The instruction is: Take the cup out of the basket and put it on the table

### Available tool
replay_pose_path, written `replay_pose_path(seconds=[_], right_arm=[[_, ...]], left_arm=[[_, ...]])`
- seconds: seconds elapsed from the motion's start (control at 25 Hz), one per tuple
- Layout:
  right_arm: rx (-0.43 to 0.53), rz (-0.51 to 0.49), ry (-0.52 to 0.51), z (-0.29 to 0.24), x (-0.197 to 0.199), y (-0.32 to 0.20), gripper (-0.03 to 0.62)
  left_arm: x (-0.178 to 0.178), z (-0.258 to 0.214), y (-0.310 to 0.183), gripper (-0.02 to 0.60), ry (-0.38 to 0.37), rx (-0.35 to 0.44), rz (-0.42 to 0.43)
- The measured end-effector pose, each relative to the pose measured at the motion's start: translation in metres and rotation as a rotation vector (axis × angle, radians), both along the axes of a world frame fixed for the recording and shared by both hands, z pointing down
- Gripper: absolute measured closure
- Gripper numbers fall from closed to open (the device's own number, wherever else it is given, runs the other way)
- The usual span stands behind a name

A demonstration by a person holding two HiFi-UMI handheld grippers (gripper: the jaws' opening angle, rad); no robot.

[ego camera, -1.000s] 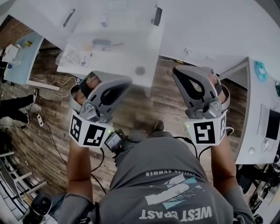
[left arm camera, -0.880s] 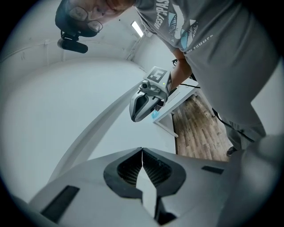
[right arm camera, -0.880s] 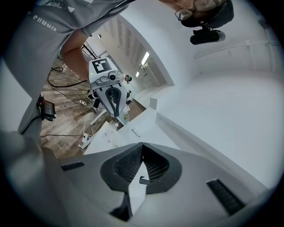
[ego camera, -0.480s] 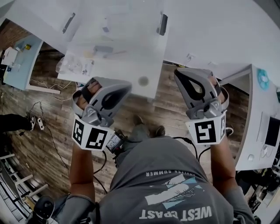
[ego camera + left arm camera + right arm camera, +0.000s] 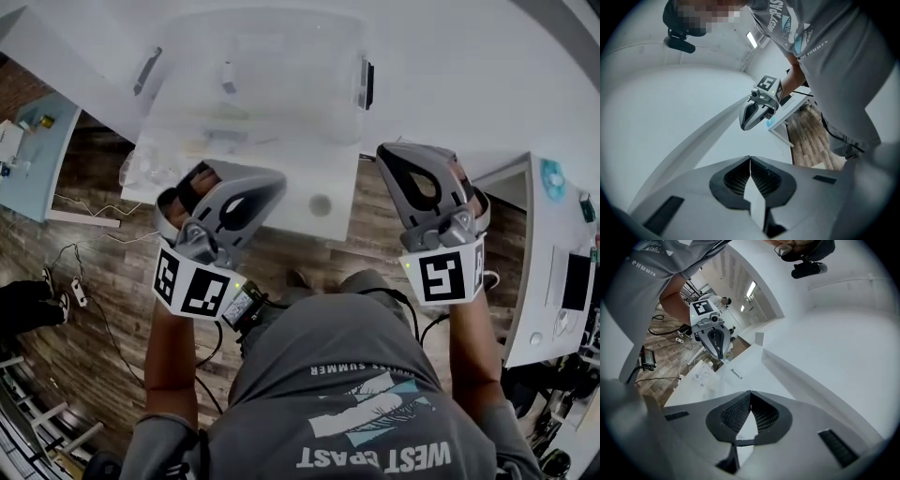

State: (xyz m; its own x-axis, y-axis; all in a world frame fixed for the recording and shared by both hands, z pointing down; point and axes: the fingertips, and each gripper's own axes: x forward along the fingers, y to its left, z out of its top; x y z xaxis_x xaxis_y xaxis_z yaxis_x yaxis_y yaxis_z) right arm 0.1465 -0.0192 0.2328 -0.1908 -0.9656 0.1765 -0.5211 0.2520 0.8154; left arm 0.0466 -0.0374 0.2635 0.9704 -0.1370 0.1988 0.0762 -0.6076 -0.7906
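A clear plastic basket (image 5: 361, 56) with dark handles stands on the white table (image 5: 281, 178) ahead of me. Small pale items show faintly through its walls; I cannot make out a cup among them. My left gripper (image 5: 269, 180) hangs over the table's near edge, jaws shut and empty. To its right, my right gripper (image 5: 387, 153) is level with the basket's near right corner, also shut on nothing. In the left gripper view the jaws (image 5: 750, 161) meet in a line, as they do in the right gripper view (image 5: 750, 396). Each view shows the other gripper (image 5: 759, 105) (image 5: 712, 336).
A crumpled clear bag (image 5: 150, 164) lies at the table's near left corner and a dark round mark (image 5: 321, 204) sits near its front edge. A second white desk (image 5: 548, 253) stands at the right. Cables (image 5: 66, 267) trail over the wooden floor at the left.
The table and basket have slid down the head view toward me; the whole basket now shows. Both grippers keep their pose and stay shut.
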Motion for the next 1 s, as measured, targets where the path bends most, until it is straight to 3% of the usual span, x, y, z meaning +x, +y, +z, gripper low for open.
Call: replay_pose_path(seconds=[0.32,0.6,0.8,1.0], right_arm=[[-0.065,-0.010,0.026,0.007,-0.001,-0.049,0.583],[-0.161,-0.046,0.022,0.026,0.010,-0.123,0.582],[-0.279,-0.059,0.067,0.055,0.035,-0.199,0.581],[-0.471,-0.054,0.146,0.105,0.063,-0.271,0.533]], left_arm=[[-0.006,0.006,-0.031,0.566,0.026,-0.034,-0.006],[-0.011,0.014,-0.062,0.566,0.028,-0.057,-0.096],[-0.013,0.018,-0.091,0.566,0.046,-0.082,-0.186],[-0.012,0.028,-0.114,0.566,0.065,-0.128,-0.266]])
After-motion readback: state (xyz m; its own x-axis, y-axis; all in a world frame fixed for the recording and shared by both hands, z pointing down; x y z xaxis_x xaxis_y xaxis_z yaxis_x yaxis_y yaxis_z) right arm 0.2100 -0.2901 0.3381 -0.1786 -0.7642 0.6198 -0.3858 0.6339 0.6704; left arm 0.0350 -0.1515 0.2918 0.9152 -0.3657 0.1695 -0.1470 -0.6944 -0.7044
